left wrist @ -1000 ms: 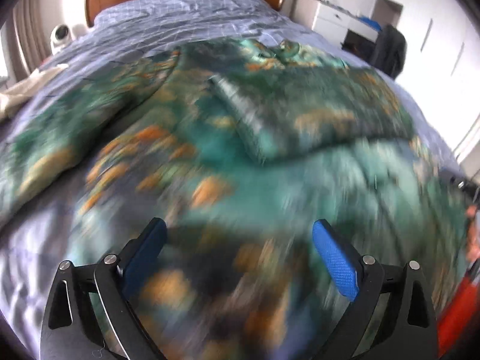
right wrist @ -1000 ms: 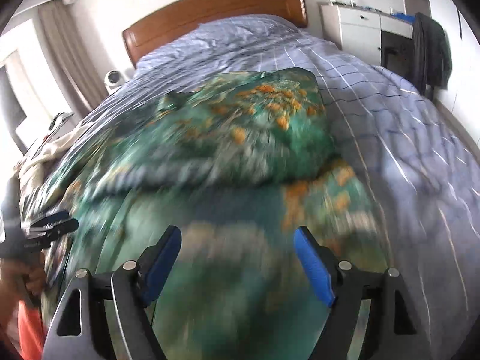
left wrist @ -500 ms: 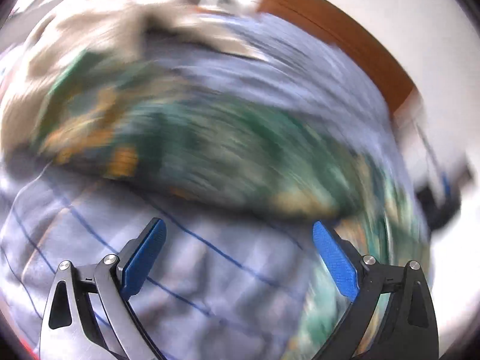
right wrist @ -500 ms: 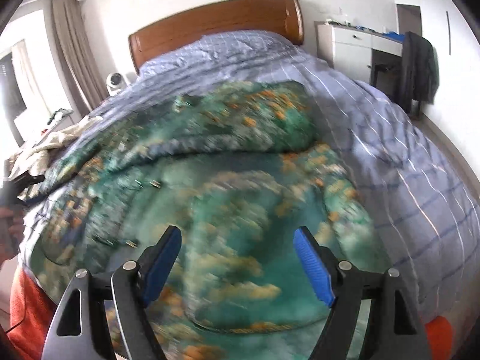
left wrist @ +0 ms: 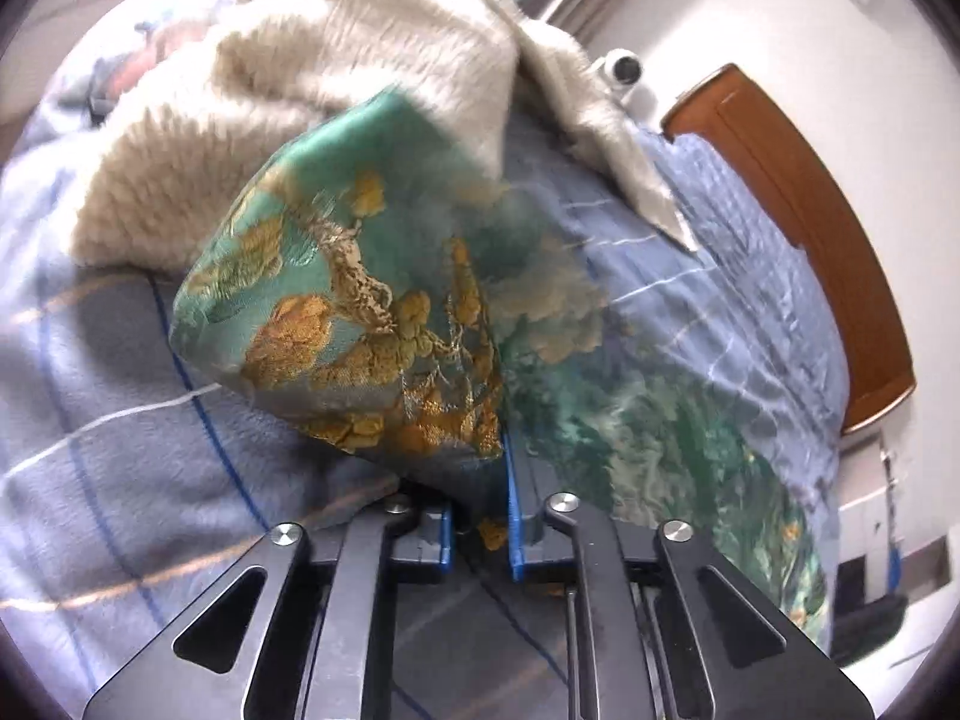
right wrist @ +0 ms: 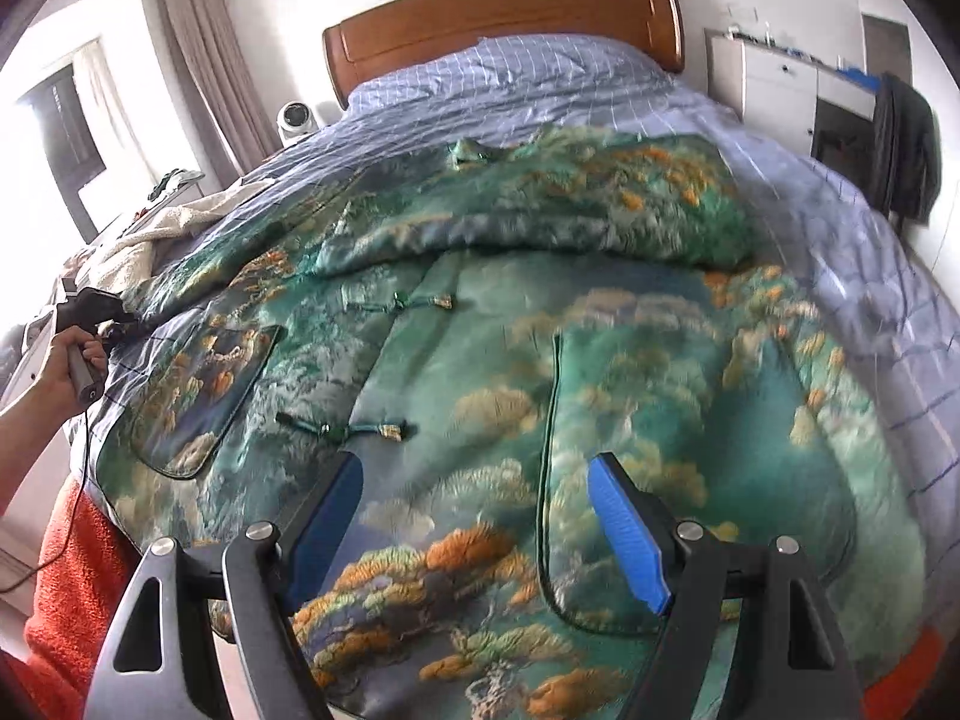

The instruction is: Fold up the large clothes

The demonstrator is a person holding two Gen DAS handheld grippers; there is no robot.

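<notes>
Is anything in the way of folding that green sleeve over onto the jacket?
Nothing visible blocks it. The left gripper is shut on the sleeve tip. The jacket front is bare apart from the right gripper, which hangs open above its hem. A cream sweater lies behind the sleeve, away from the fold path.

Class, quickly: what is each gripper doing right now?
Left gripper: shut on the green jacket.
Right gripper: open, holding nothing, above the jacket.
</notes>
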